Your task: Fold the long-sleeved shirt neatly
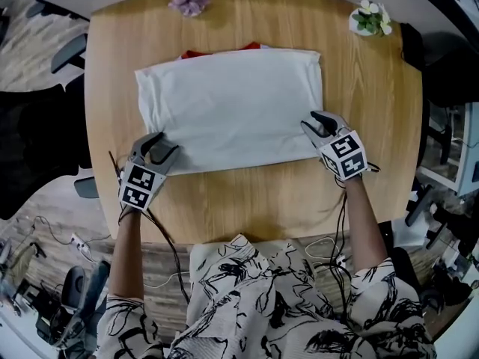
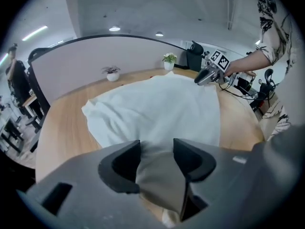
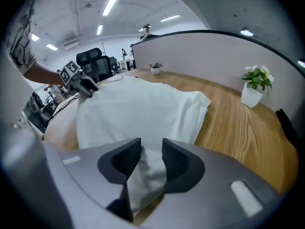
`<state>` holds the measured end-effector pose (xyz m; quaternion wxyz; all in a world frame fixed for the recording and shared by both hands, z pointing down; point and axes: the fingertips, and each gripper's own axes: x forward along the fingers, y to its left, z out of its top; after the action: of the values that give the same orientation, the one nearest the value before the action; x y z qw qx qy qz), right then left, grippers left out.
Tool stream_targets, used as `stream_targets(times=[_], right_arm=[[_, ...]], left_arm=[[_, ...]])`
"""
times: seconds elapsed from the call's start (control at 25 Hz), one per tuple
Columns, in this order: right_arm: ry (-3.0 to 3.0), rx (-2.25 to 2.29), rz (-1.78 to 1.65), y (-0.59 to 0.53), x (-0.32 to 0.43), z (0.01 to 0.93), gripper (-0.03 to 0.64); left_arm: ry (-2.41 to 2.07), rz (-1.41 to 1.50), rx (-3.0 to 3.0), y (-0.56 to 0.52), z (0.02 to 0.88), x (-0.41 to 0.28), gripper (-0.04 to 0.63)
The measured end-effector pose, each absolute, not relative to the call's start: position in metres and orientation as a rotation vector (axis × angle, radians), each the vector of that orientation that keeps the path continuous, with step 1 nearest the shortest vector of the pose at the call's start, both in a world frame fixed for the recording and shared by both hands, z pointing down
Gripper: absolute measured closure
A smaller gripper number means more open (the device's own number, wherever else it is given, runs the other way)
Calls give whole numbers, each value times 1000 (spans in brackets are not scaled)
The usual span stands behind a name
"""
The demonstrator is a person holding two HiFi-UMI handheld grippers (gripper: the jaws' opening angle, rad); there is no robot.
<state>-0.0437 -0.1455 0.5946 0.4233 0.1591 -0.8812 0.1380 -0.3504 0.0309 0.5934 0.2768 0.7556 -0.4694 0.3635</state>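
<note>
Shirt (image 1: 232, 107) was white, thin knit, already down to a rough rectangle on the round wood table (image 1: 247, 200). It lay ahead of both grippers and btwn them. Its near corners sat right at the jaws and a red bit (image 1: 224, 51) showed at the far edge.

Left gripper (image 1: 161, 149) was at the near-left corner. Its own view (image 2: 156, 149) showed the jaws apart w/ a slack fold of cloth draped btwn them, prob. not pinched. Right gripper (image 1: 318, 126) was at the near-right corner. In its view (image 3: 151, 149) the jaws stood a bit apart w/ cloth bunched in the gap. It looked loose, though I couldn't be fully sure no pad pressed.

Handling, as a guess:
- The shirt is v. light and limp w/ no stiffness, so it'll sag and crease wherever unsupported.
- The cloth has a matte surface and the pads are dark and ribbed, so slip is unlikely, but a deep bite could drag lower layers along.
- It isn't fragile.
- Best hold is prob. the two corners of one edge, pinching all layers together, w/ both sides lifted evenly so the fold line stays straight.

The table is smooth light wood grain, so cloth should slide on it easily. There were soft wrinkles near the left gripper's side, and the far-right corner beyond the right gripper was squarer.
</note>
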Motion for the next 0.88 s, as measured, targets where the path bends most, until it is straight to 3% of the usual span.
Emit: stream_targets(times=[0.16, 0.64, 0.76, 0.88], right_arm=[[-2211, 424, 328, -141, -36, 581, 435], [-2108, 392, 223, -69, 24, 598, 422], [-2193, 428, 266, -73, 27, 579, 413], [-2452, 566, 419, -89, 29, 515, 413]], left_arm=[[-1291, 994, 2030, 35, 578, -348, 341], [-1369, 1056, 1873, 115, 593, -344, 351], [-1426, 973, 1883, 110, 573, -343, 293], [-1619, 736, 1905, 106, 516, -341, 303]])
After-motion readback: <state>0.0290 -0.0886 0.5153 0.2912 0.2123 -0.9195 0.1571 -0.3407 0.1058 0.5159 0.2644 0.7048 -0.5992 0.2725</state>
